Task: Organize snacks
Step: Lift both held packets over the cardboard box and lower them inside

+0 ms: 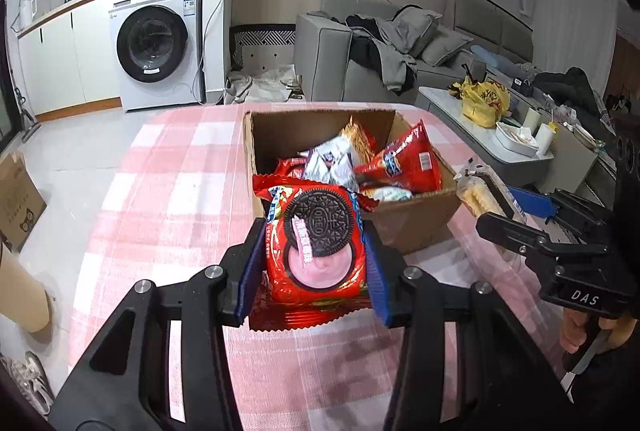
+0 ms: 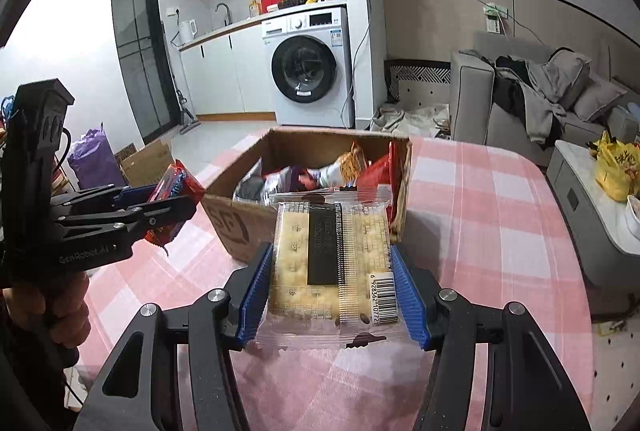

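Note:
My left gripper (image 1: 314, 267) is shut on a red Oreo pack (image 1: 316, 247) and holds it above the table, just in front of the cardboard box (image 1: 416, 219). The box holds several snack packets (image 1: 360, 159). My right gripper (image 2: 334, 291) is shut on a clear cracker pack (image 2: 332, 259) with a barcode, held just before the box (image 2: 236, 223). The right gripper with its crackers (image 1: 480, 197) shows to the right of the box in the left wrist view. The left gripper with the Oreo pack (image 2: 174, 199) shows to the left of the box in the right wrist view.
The box stands on a table with a pink checked cloth (image 1: 180, 191). A washing machine (image 1: 158, 43) and a grey sofa (image 1: 360, 47) stand behind. A low white table (image 1: 516, 135) with a yellow bag is at the right. Cardboard boxes (image 1: 16, 203) lie on the floor left.

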A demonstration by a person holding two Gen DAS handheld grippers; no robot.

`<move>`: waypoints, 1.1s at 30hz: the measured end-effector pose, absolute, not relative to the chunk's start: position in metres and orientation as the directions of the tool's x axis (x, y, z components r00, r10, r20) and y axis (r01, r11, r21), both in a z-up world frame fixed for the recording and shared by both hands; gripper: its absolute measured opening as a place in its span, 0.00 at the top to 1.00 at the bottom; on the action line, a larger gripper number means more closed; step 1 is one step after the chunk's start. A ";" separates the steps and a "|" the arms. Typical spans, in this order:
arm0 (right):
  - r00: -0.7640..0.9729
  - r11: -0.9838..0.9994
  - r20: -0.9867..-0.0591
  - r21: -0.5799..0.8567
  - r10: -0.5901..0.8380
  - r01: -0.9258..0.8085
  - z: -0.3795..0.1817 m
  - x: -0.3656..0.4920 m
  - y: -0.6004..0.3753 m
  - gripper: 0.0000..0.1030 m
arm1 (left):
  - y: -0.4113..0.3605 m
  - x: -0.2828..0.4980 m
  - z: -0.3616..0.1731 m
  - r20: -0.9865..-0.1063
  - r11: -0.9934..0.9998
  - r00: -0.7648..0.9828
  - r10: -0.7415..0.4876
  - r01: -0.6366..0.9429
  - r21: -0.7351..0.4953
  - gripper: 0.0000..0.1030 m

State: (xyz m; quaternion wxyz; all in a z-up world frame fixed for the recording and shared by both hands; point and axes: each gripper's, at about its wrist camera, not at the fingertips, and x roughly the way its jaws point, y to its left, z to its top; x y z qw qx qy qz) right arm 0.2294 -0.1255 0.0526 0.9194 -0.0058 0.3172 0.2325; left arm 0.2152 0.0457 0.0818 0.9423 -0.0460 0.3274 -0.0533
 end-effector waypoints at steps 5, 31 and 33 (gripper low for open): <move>0.704 0.892 -0.567 0.140 0.428 -0.430 0.063 0.235 -0.126 0.43 | 0.044 0.228 0.091 -0.604 0.992 0.788 -0.120 0.066 -0.111 0.59; 0.721 0.893 -0.532 0.199 0.444 -0.404 0.073 0.308 -0.116 0.43 | 0.036 0.321 0.099 -0.583 0.995 0.806 -0.097 0.063 -0.078 0.59; 0.720 0.893 -0.532 0.207 0.445 -0.400 0.072 0.313 -0.116 0.43 | 0.036 0.329 0.097 -0.589 0.995 0.802 -0.099 0.064 -0.079 0.59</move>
